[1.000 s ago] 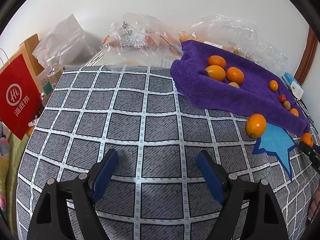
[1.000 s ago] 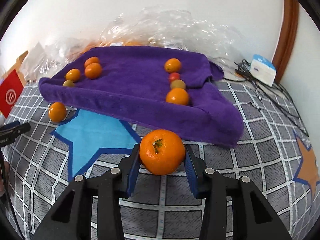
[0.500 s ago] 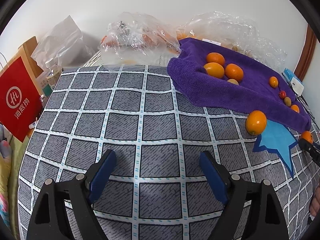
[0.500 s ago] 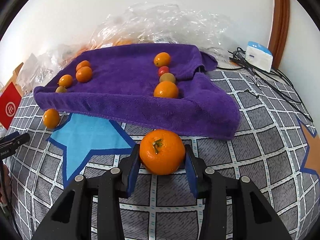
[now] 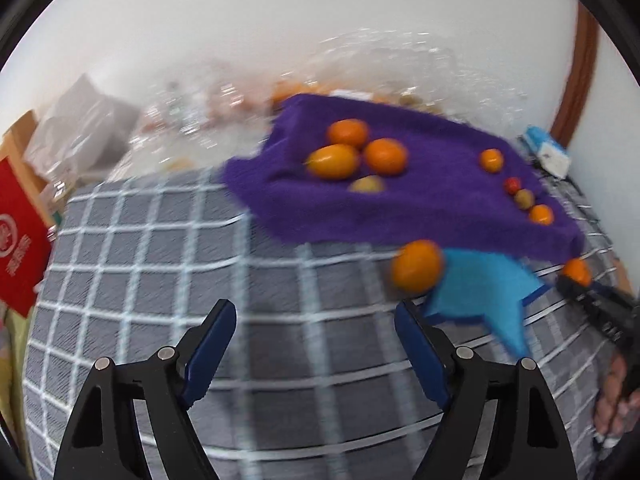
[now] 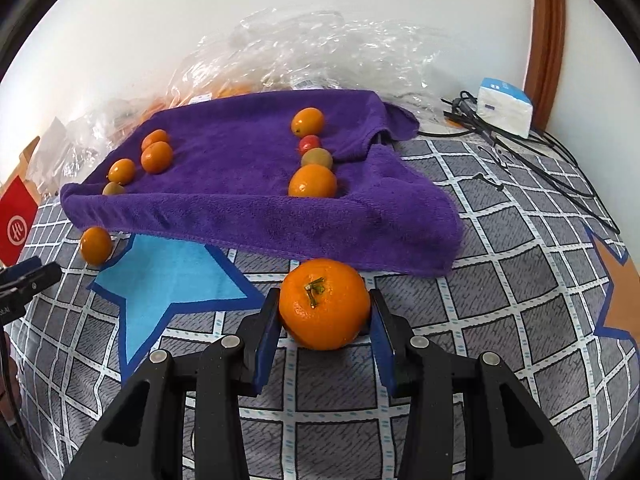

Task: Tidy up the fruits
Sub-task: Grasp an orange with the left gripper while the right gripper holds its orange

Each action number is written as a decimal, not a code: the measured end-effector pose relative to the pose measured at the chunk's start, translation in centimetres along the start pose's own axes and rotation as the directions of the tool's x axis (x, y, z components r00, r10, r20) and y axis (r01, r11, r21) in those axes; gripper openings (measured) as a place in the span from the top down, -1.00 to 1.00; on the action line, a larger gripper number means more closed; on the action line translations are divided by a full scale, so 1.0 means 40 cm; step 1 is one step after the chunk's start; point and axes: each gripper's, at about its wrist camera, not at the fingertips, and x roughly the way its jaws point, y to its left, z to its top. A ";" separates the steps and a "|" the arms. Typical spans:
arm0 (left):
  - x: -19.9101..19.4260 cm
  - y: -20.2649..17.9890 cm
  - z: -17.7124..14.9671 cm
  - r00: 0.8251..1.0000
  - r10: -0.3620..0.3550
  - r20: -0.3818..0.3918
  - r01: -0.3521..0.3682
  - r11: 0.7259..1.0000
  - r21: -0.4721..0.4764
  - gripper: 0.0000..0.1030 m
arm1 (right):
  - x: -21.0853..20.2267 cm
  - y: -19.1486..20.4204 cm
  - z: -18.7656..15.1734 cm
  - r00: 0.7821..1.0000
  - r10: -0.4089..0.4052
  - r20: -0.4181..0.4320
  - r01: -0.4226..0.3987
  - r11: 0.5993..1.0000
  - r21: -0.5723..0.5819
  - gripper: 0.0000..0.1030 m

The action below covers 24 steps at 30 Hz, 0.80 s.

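Observation:
My right gripper [image 6: 324,312] is shut on a mandarin [image 6: 324,304] with a green stem, held just in front of the purple towel [image 6: 240,184]. The towel carries several small orange fruits in two groups, a red one [image 6: 309,143] and a greenish one [image 6: 317,157]. A loose orange fruit [image 6: 96,245] lies on the cloth by the towel's left edge; it also shows in the left wrist view [image 5: 417,266]. My left gripper [image 5: 316,340] is open and empty above the grey checked cloth, short of that fruit. The right gripper [image 5: 584,292] shows at the right edge there.
Clear plastic bags [image 6: 320,52] lie behind the towel by the wall. A red paper bag [image 5: 20,236] stands at the left edge. A white-blue box [image 6: 505,106] and black cables [image 6: 532,160] lie at the back right. A wooden frame [image 6: 546,40] runs up the right.
My left gripper has swung right and forward toward the towel and the loose fruit, with motion blur. My right gripper has moved slightly closer to the towel with the mandarin held.

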 end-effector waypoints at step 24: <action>0.051 -0.051 0.030 0.988 -0.108 0.113 0.117 0.990 -0.082 0.39 | -0.009 0.003 -0.002 1.000 -0.011 0.011 0.011 1.000 -0.008 0.19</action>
